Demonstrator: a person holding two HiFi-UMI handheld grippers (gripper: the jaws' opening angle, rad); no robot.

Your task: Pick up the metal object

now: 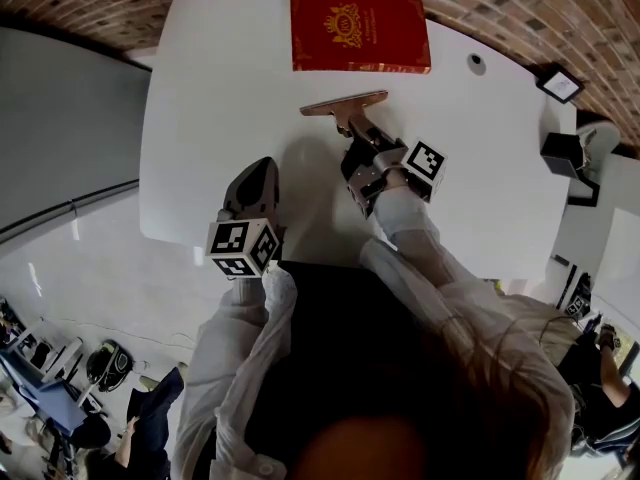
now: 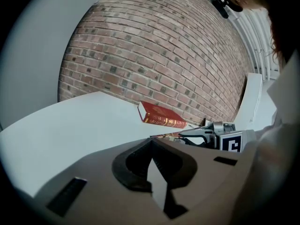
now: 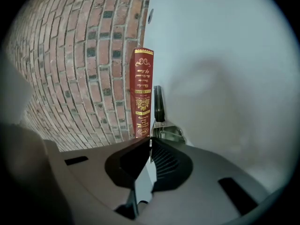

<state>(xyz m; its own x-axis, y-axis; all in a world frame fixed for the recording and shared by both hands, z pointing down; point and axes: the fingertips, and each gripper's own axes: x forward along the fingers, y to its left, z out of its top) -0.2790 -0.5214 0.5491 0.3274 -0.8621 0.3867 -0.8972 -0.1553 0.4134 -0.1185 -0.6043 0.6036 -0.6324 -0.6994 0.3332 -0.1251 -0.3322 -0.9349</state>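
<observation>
Pinching the flat shiny metal clip edge-on in our right gripper, left gripper closed empty, we risk it twisting free.

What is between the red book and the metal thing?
Nothing. The head view shows only bare white table between the red book and the metal thing.

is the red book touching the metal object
No, in the head view a strip of bare table separates the red book from the metal object.
</observation>
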